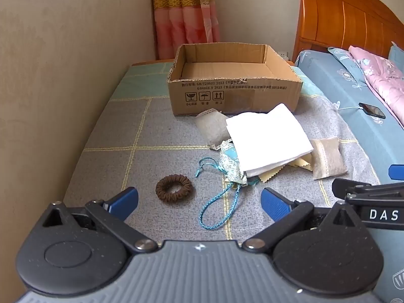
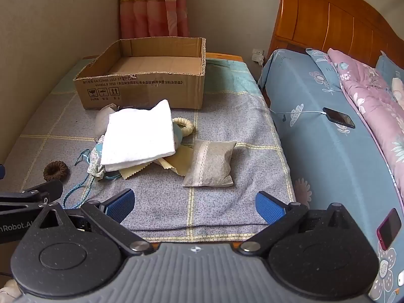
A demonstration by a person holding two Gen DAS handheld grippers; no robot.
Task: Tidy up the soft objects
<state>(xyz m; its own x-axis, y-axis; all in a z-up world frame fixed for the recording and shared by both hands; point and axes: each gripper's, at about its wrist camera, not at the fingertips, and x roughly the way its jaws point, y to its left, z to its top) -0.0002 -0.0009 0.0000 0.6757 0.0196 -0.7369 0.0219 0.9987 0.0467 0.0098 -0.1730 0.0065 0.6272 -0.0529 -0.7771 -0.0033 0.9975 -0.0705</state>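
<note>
Brown scrunchie (image 1: pixel 173 186) just ahead of the wide-spread, empty left gripper (image 1: pixel 199 199), pile of white folded cloth (image 2: pixel 140 136) and grey sachet (image 2: pixel 210 164) before the likewise spread right gripper (image 2: pixel 194 205), cardboard box (image 2: pixel 144 91) beyond, phone (image 2: pixel 338 117) off right.

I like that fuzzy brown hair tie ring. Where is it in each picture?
Left wrist view: the fuzzy brown hair scrunchie lies low and centre-left on the grey checked blanket, just ahead of the left gripper.
Right wrist view: the scrunchie sits at the far left edge.
Shared landmark: the open cardboard box stands behind it in both.
</note>
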